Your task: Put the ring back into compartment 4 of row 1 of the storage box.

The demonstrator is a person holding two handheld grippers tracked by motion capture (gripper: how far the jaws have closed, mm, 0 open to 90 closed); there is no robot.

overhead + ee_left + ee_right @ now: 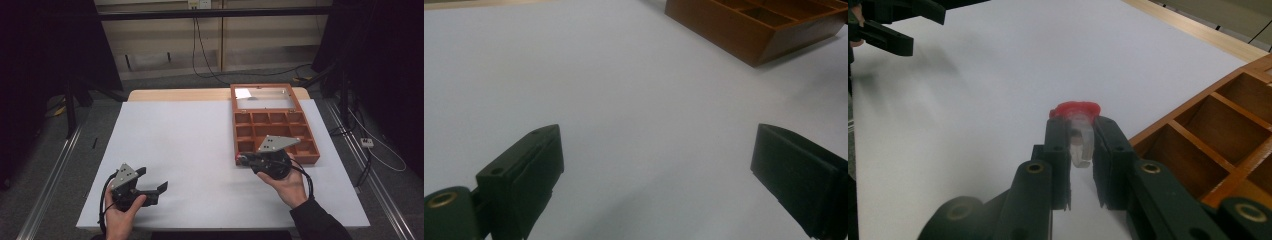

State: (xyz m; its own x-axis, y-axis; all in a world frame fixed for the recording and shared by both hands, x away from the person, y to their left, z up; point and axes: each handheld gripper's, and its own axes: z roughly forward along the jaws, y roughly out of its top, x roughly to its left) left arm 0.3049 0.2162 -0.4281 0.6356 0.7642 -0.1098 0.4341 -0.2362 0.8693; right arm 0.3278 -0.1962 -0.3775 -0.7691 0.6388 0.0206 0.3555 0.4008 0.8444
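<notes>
Your right gripper has its jaws closed on a small clear tube with a red cap, and you hold it just off the near left corner of the wooden compartment box. In the right gripper view the red cap sticks out past the jaw tips while the clear body sits pinched between them, above the white table cover and just beside the box's outer wall.

The work in hand looks like moving this tube between the box and the table, and which way is not something the pictures settle. Either way, keep the squeeze steady: the tube is slim and smooth and will likely slip or twist if you ease off. Hold the wrist level so the capped end does not dip. If you are heading for a compartment, lift clear of the box's wall first, then come down over the middle of a cell rather than along a divider. If you are setting it on the cover, lower until it rests before you let go, since a round tube may roll; lay it well away from the box's edge.

Your left gripper has its jaws spread wide and empty, well apart from the box on its near left side. Leave it there.
</notes>
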